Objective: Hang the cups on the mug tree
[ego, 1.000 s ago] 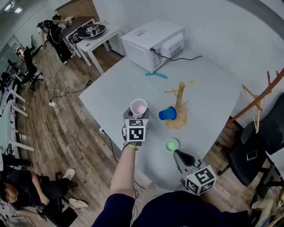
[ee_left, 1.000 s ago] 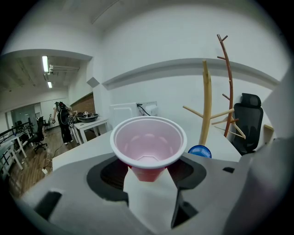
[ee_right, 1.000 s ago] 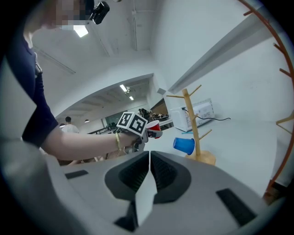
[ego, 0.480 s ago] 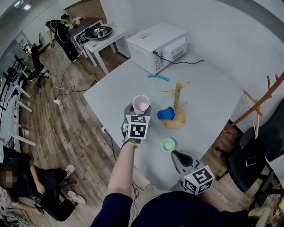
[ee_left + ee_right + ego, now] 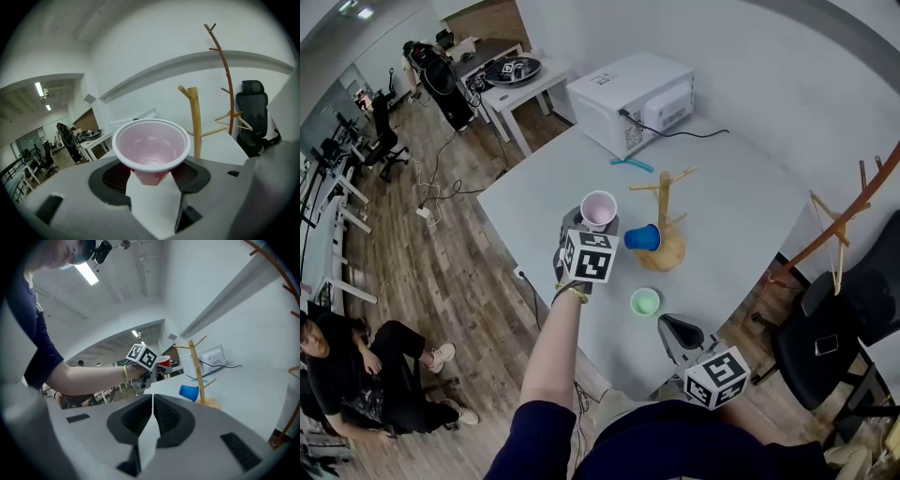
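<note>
Head view shows the left gripper (image 5: 591, 228), jaws clamped on the pink cup (image 5: 598, 208), lifted nearer the mug tree (image 5: 664, 202) than a second ago, so hanging looks next; blue cup (image 5: 642, 237) already hangs, green cup (image 5: 645, 301) waits on the bench (image 5: 731, 216), right gripper (image 5: 675, 330) jaws closed, empty

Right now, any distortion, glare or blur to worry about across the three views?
Head view: strong fisheye, table edges bow, all sharp. Left gripper view: dark corners, cup between the jaws sharp, mug tree behind it clear. Right gripper view: ceiling light blown out, dark corners, no motion blur.
</note>
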